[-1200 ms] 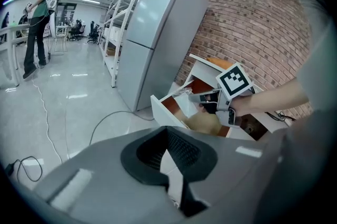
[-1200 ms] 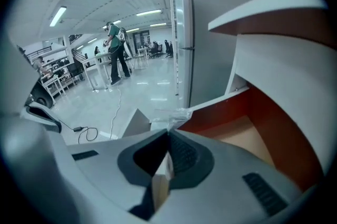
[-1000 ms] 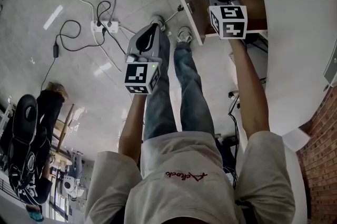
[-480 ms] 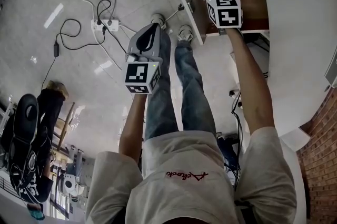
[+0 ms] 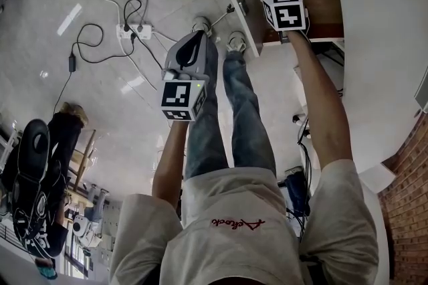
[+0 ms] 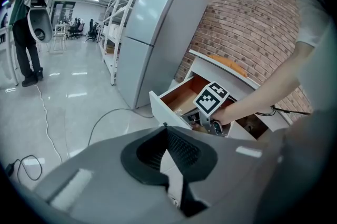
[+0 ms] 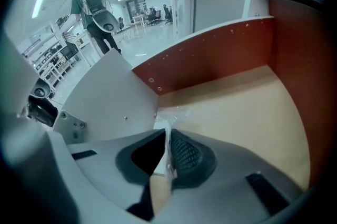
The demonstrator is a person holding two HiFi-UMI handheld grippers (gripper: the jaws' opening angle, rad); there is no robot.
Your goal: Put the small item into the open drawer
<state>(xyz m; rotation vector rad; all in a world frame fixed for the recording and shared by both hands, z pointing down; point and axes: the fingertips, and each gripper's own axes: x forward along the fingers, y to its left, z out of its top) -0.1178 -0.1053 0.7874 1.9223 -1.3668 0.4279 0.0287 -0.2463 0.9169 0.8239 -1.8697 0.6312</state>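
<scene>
Pinching a small clear plastic packet (image 7: 164, 119) by its edge, the fingers (image 7: 185, 150) of the right gripper (image 7: 167, 138) are pressed together with the thin film caught between them. The packet hangs out past the fingertips, just above the pale floor of the open wooden drawer with its white front (image 7: 253, 112), near the corner where the white front panel meets the reddish side wall. I can't tell whether its far end touches the boards yet.

Over the last second this gripper has pushed further in. Seen from the head view, its marker cube has slid from the drawer's near edge to well over the interior, and the forearm has stretched out behind it. To my eye the carry is about finished, and what remains is to part the fingers and let the packet drop.

The fingers (image 6: 181, 152) of the left gripper (image 6: 167, 131) are closed on nothing. It has stayed where it was, held out above the grey tiled floor (image 5: 67, 76) and well apart from the drawer, taking no part in the move.
</scene>
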